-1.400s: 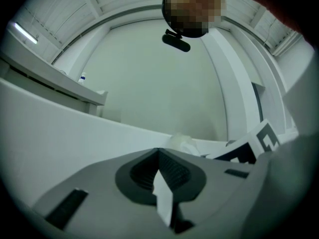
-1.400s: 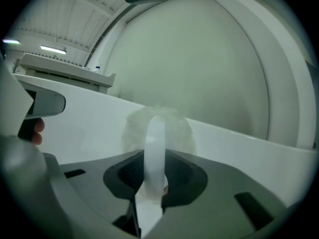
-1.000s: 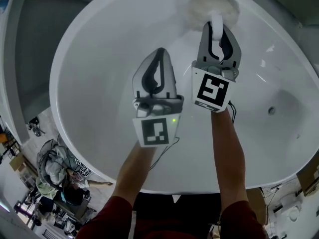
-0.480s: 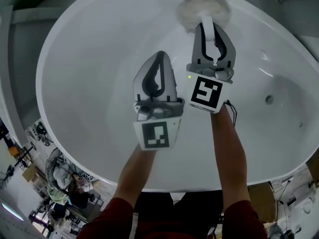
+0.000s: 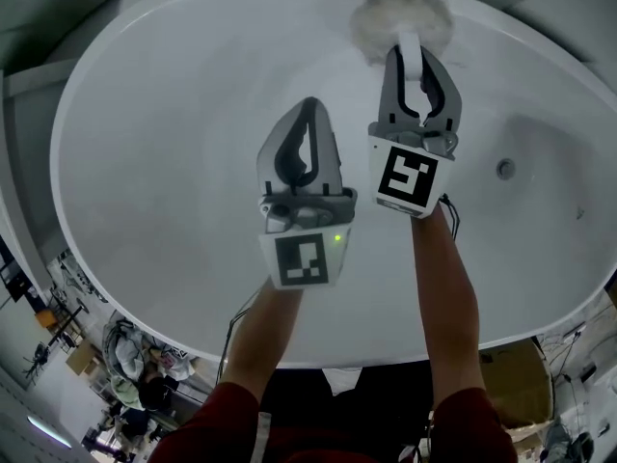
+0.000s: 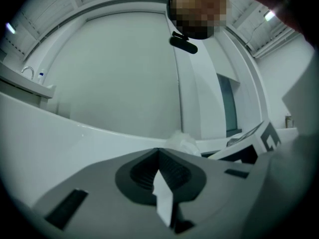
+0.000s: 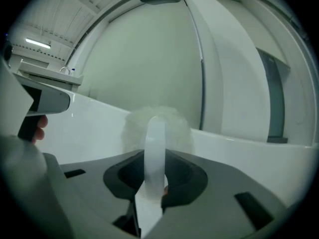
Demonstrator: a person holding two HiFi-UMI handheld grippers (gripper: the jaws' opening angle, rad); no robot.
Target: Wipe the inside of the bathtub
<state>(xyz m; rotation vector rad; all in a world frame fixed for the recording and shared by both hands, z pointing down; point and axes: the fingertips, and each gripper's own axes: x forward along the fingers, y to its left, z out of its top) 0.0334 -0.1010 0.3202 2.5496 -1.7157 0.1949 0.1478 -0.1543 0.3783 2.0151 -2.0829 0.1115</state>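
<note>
The bathtub [image 5: 164,143] is big, white and oval, with a small round drain [image 5: 504,169] in its floor. A fluffy white duster [image 5: 400,15] rests against the far wall near the rim. The right claw [image 5: 415,58] pinches its white handle [image 5: 411,39].
</note>
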